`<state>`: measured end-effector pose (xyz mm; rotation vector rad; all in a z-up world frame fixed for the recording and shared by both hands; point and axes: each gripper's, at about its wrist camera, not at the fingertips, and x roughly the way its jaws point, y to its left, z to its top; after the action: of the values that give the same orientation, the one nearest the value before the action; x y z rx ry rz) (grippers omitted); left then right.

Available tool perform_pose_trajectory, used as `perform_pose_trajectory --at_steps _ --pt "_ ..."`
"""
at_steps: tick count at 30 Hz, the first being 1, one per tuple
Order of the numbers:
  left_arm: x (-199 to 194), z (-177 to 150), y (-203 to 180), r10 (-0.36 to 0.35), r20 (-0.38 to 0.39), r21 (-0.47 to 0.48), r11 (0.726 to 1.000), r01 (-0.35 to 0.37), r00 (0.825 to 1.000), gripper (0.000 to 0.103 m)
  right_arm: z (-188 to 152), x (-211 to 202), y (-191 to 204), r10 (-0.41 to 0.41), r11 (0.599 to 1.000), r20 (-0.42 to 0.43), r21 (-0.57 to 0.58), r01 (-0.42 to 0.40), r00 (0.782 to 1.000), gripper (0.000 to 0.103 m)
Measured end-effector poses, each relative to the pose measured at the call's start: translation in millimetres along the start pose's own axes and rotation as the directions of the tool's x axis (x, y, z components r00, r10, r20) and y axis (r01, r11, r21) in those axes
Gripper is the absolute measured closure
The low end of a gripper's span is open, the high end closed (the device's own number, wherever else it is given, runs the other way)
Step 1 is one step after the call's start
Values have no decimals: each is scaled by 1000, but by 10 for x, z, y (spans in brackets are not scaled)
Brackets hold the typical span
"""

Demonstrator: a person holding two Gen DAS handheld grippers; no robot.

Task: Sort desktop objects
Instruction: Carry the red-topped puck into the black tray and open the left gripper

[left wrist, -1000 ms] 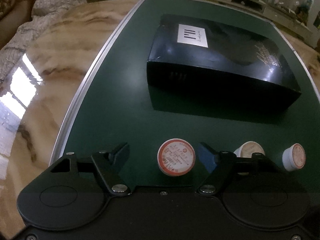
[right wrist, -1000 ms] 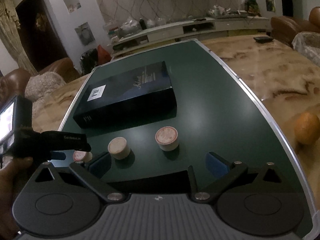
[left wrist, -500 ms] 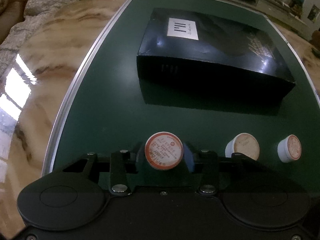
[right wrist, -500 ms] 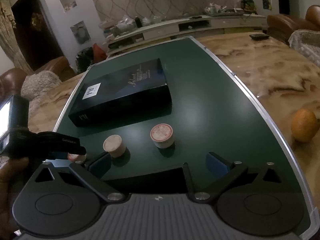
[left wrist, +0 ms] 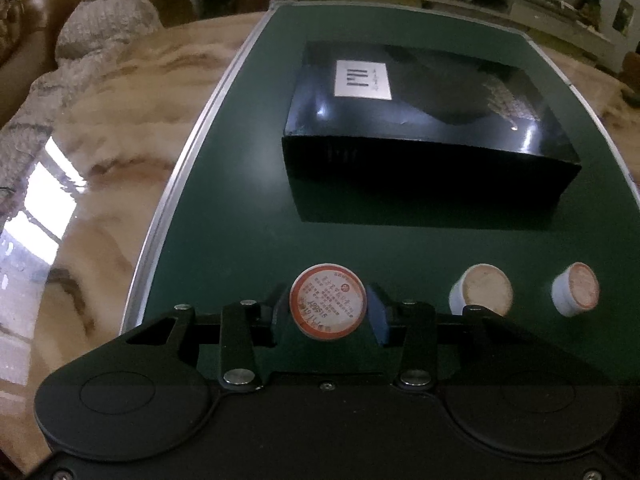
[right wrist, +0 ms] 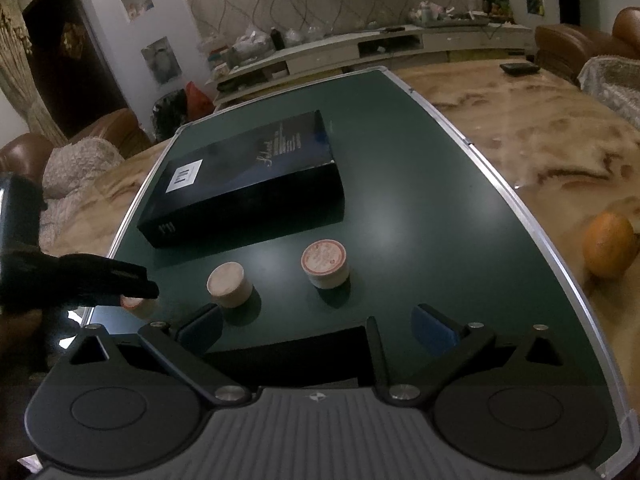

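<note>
Your left gripper (left wrist: 327, 309) is clamped on a small round jar with a red-ringed printed lid (left wrist: 327, 306), its blue pads pressed against both sides of the jar at the near edge of the green mat (left wrist: 240, 216). To the right of it on the mat stand two more small white jars: one with a plain tan lid (left wrist: 481, 290) just beside your gripper's right linkage, and one with a reddish lid (left wrist: 576, 289) further right. Beyond them, a black box with a white label (left wrist: 424, 120) lies flat across the middle of the mat. Your right gripper (right wrist: 316, 325) hangs with its fingers spread wide apart and nothing between them, just near of the tan-lidded jar (right wrist: 229, 285) and the reddish-lidded jar (right wrist: 325, 263). The mat rests on a marbled counter (right wrist: 540, 136), where an orange (right wrist: 609, 244) sits off the mat's right edge. From the right wrist view, your left gripper covers most of the jar it holds.
</note>
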<state>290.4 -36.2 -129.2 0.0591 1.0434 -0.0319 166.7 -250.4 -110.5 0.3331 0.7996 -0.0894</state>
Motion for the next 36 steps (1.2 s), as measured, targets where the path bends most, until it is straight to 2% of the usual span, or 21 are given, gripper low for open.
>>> perform_pose_trajectory --at_steps 7,14,18,26,36 --pt "-401 -170 12 -7 23 15 1000 6 1000 62 -12 -109 6 -9 1000 3 5 9 1000 0" --pt "-887 -500 85 -37 36 15 999 37 999 62 -62 -272 -6 -27 1000 2 10 27 1000 0" --pt "-1036 -718 129 -53 23 9 999 53 998 62 -93 -345 -11 -35 999 0 12 35 999 0" --pt "-929 -1080 97 -73 -51 15 997 74 996 62 -164 -411 -16 -46 999 -12 17 46 999 0" --pt "-691 -1232 120 -38 -96 23 999 40 995 62 -236 -496 -24 -60 998 -27 23 61 998 0"
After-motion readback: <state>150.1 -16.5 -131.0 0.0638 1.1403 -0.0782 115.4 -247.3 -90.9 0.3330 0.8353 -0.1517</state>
